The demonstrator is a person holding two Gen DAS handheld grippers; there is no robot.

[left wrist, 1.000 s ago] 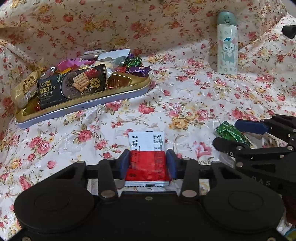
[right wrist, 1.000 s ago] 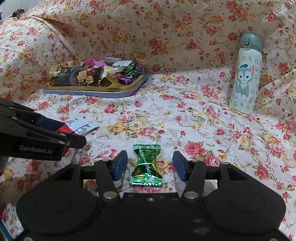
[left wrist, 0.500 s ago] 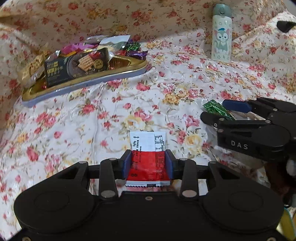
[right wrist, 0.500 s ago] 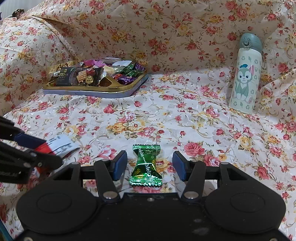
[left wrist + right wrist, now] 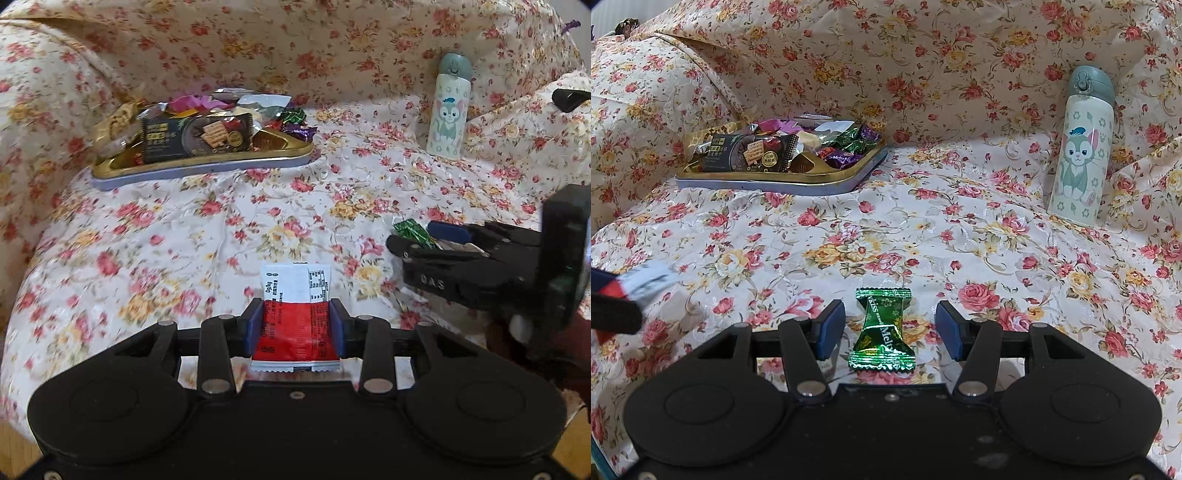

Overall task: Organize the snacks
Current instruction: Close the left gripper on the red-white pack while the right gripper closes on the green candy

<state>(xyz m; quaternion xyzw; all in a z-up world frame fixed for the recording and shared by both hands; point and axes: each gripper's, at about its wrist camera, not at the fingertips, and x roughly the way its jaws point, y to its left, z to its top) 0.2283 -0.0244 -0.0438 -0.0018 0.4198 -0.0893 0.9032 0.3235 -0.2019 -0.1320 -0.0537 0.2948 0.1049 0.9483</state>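
Here the left gripper [image 5: 295, 328] has its jaws clamped on a red and white snack packet [image 5: 295, 317], the blue pads pressing its two long edges, and the packet is lifted off the floral cloth [image 5: 221, 229]. The right gripper [image 5: 890, 328] sits low over a green foil candy [image 5: 882, 332], jaws apart on either side of it with clear gaps, so nothing is gripped there yet.

The packet looks light and thin, a flat sachet that bends easily; held by its edges it could buckle or slip, so a grip near the middle of its length seems safest. The candy is small, crinkly and slick, pinched in at the waist with flared ends; closing on that narrow waist should hold it best, since the foil ends would just crumple.

The gold tray [image 5: 207, 168], already heaped with wrapped sweets and a dark cracker pack [image 5: 195, 136], lies well apart at the far left. A cartoon cat bottle [image 5: 1082, 147] stands upright at the far right.
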